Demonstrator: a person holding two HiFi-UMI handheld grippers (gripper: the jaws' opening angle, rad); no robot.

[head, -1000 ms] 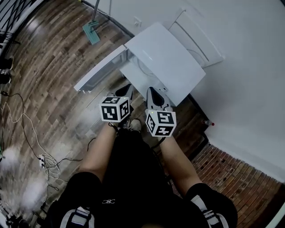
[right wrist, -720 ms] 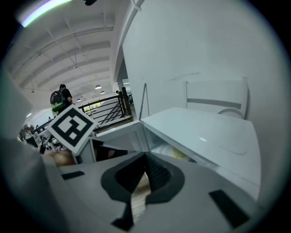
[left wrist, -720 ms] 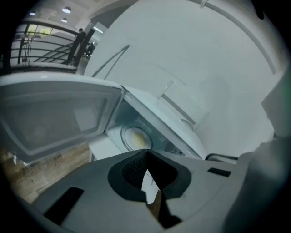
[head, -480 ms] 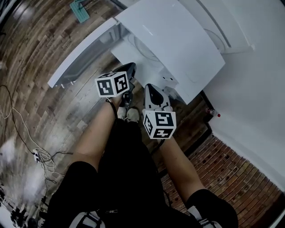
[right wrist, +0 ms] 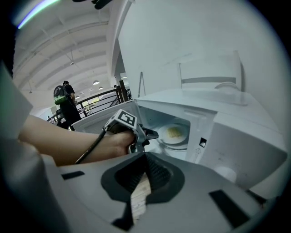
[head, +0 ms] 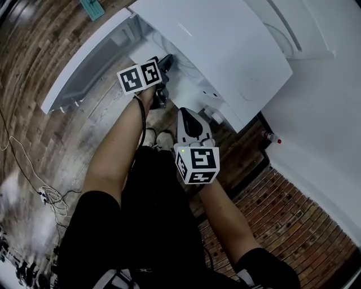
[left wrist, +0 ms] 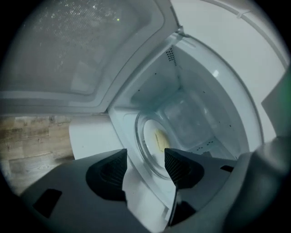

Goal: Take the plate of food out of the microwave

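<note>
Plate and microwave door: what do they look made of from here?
Plate: pale, smooth and slightly glossy, so likely ceramic or glass; too small to tell which. Microwave door: white frame, probably plastic or painted metal, around a see-through window with a fine speckled mesh.

Wood-plank floor (head: pixel 39 68) is running across the left of the head view, giving way to a red brick strip (head: pixel 287 226) along the white wall (head: pixel 333 113). A tangle of white cables (head: pixel 48 197) is lying on the planks, a teal tool (head: pixel 91 7) is showing at the top edge, and a small red-capped bottle (head: pixel 271 137) is sitting at the foot of the wall. In the right gripper view, a person in dark clothes (right wrist: pixel 63 107) is standing far back beside a railing (right wrist: pixel 100 96).
</note>
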